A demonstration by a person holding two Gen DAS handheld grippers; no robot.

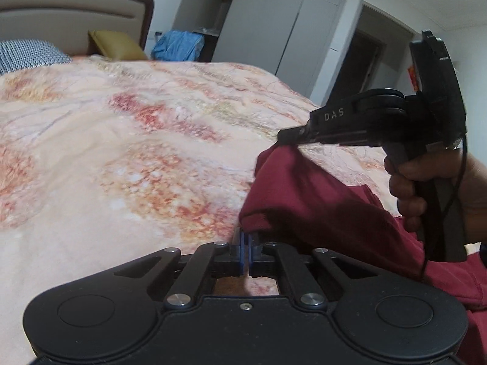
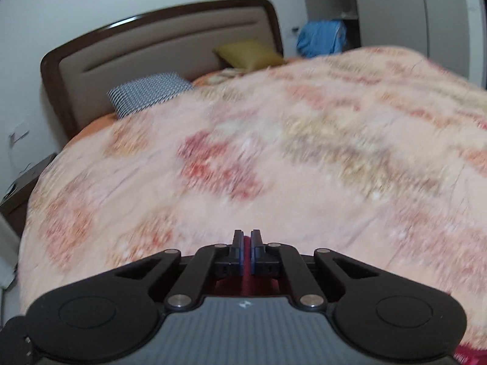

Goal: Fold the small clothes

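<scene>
A dark red garment (image 1: 328, 210) hangs over the bed's floral blanket (image 1: 137, 140), lifted at two points. My left gripper (image 1: 246, 234) is shut on its lower left edge. My right gripper (image 1: 289, 137) shows in the left wrist view, held by a hand, shut on the garment's upper corner. In the right wrist view my right gripper (image 2: 247, 237) is shut, with red cloth (image 2: 246, 286) showing between and beneath the fingers. The rest of the garment is hidden below the right gripper's body.
The bed has a padded headboard (image 2: 158, 45), a patterned pillow (image 2: 146, 94) and a mustard pillow (image 2: 246, 53). A blue bundle (image 1: 178, 45) lies past the bed by the grey wardrobe (image 1: 274, 24). A nightstand (image 2: 18, 194) stands to the left.
</scene>
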